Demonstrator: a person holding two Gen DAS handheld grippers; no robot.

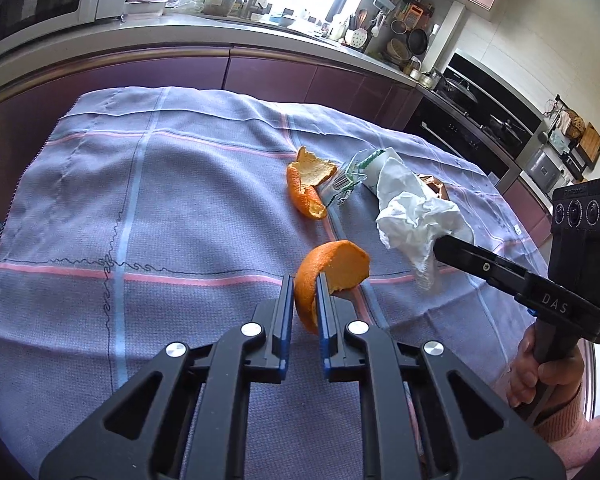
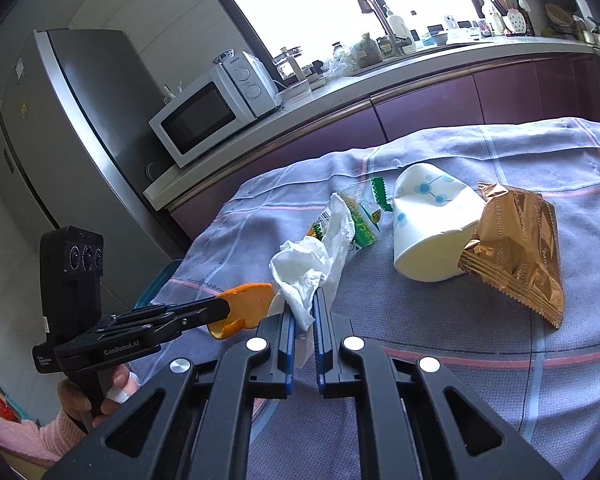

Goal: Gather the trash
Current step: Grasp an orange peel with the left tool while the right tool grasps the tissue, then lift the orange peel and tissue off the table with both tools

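Left tongs (image 1: pixel 305 280) are pinched narrow on a curl of orange peel (image 1: pixel 332 276), held clear of the cloth-covered counter (image 1: pixel 100 200); right tongs (image 2: pixel 303 300) are likewise nearly closed, gripping a crumpled white tissue (image 2: pixel 304 276). Going left to right in the left wrist view, a second piece of peel (image 1: pixel 308 184) lies on the cloth at about twelve o'clock from the left tongs, well apart from them; just beside it, toward one o'clock, lies a torn clear-and-green wrapper (image 1: pixel 352 176), and past that a paper cup (image 1: pixel 380 168) on its side. In the right wrist view the cup sits at about one o'clock from the right tongs, touching a gold foil snack bag (image 2: pixel 520 248) at two o'clock. The likely trouble: the peel is caught only by a thin edge, so a quick swing could twist it loose. The tissue is soft and hangs mostly outside the grip, so it may slip out or snag the held peel, which sits just beside it at nine o'clock. Both loads being so near each other, the tongs could also knock together. No bin shows clearly in either view, so the drop point cannot be told.
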